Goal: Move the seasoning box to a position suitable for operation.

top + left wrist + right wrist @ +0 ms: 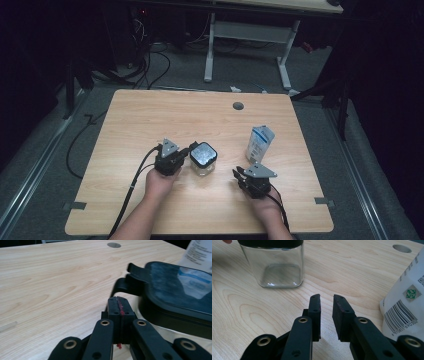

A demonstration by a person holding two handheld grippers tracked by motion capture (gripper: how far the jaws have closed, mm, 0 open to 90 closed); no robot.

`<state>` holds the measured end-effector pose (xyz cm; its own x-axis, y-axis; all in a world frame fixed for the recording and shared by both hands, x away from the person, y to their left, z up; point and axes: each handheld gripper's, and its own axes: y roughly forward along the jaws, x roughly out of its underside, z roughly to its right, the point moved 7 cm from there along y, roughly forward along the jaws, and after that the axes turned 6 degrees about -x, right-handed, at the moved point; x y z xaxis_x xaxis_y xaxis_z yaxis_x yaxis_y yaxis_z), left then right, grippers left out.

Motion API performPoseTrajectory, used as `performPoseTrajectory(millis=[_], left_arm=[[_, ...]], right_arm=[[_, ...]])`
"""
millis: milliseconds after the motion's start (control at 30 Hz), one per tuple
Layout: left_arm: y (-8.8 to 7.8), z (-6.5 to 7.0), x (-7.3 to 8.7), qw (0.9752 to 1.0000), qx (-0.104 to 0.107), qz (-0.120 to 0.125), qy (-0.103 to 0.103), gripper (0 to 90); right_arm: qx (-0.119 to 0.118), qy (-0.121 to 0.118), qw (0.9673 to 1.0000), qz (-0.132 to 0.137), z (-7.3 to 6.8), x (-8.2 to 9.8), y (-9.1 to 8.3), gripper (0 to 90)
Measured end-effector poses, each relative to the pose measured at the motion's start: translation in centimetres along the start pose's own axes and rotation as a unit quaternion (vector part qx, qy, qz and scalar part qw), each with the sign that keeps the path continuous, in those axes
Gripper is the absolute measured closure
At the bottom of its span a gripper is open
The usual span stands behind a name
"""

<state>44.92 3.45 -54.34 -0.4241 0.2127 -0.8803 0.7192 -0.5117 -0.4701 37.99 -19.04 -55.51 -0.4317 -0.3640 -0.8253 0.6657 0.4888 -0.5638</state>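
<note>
While I watch from the high view, my left gripper (pixel 191 148) sits just left of centre on the pale wooden table (pixel 150 120), right beside the square clear glass jar with the black latched lid (pixel 203 158). Its own view shows the jaws pressed flat together with nothing between them, a thin red line running down the seam. Their tips (pixel 119 305) stand just short of the jar lid's black latch (pixel 130 283), which fills the right of that frame; I cannot tell whether they touch it.

My right gripper (pixel 238 173) rests lower right of the jar, well apart from it. Its view shows the jaws (pixel 326 305) parted by a narrow gap, holding nothing, bare wood between them. The glass jar (pixel 278 267) stands in the upper left of that frame, and the white printed carton with a barcode (pixel 405 307) rises at the right edge, just beside the right jaw. From above, the carton (pixel 259 143) stands upright right of the jar.
</note>
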Motion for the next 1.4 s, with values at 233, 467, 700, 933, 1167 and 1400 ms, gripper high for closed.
performPoseTrajectory(millis=[233,467,700,933,1167,1400], left_arm=[[-1.1,1.0,1.0,0.9999,0.011,0.006,-0.008,90.0],[-2.2,2.4,1.5,0.9998,0.017,0.012,0.002,90.0],[-1.1,1.8,1.9,0.9998,0.009,0.000,-0.015,90.0],[1.1,1.4,1.5,0.9999,0.004,-0.014,0.001,90.0],[1.8,1.5,1.3,0.9996,0.023,-0.012,0.012,90.0],[1.7,1.8,1.3,0.9996,0.023,-0.014,0.010,90.0]], right_arm=[[0.002,-0.001,1.0000,-0.003,0.0,0.1,0.2,77.0],[0.000,-0.002,1.0000,-0.003,-0.1,0.0,0.2,77.0],[0.001,-0.004,1.0000,-0.002,-0.1,0.0,0.4,79.9],[0.005,0.002,1.0000,0.000,0.1,-0.2,0.6,83.6],[0.011,0.003,0.9999,-0.002,0.5,-0.3,0.8,83.4],[0.012,0.003,0.9999,0.001,0.9,-1.4,2.7,86.9]])
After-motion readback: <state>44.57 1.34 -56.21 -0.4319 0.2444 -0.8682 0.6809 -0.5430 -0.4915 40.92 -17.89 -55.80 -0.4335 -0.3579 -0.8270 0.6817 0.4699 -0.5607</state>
